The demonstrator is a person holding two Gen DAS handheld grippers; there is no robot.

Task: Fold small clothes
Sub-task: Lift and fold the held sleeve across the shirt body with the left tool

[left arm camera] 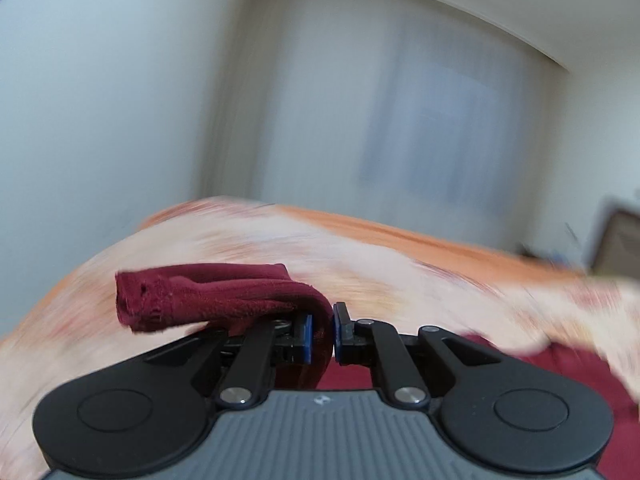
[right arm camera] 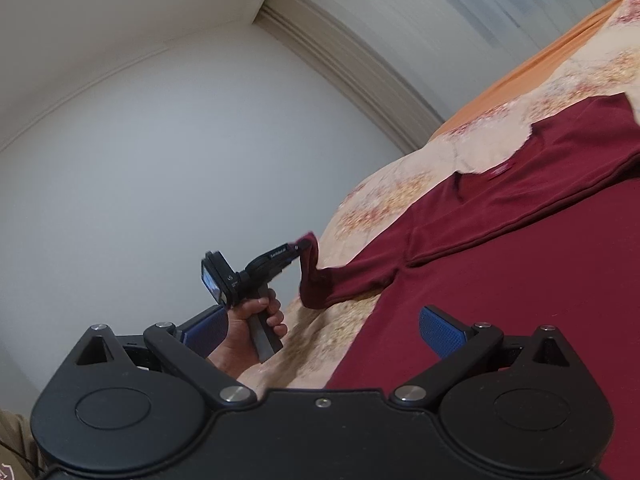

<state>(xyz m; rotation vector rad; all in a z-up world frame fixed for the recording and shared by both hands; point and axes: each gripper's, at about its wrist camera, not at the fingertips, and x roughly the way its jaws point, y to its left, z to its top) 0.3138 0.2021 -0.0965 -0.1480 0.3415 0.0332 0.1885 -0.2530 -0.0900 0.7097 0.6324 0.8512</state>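
Observation:
A dark red T-shirt (right arm camera: 520,248) lies spread on a bed with a floral cover (right arm camera: 384,192). My left gripper (left arm camera: 322,334) is shut on the shirt's sleeve (left arm camera: 208,300) and lifts it off the bed; the sleeve end flops to the left. In the right wrist view the left gripper (right arm camera: 298,246) pinches that sleeve (right arm camera: 320,280) at the shirt's near left side, held by a hand. My right gripper (right arm camera: 320,328) is open and empty, hovering above the shirt's lower body.
White walls and a curtain (right arm camera: 384,40) stand behind the bed. An orange sheet edge (right arm camera: 520,72) runs along the far side. A dark piece of furniture (left arm camera: 616,240) stands at the far right.

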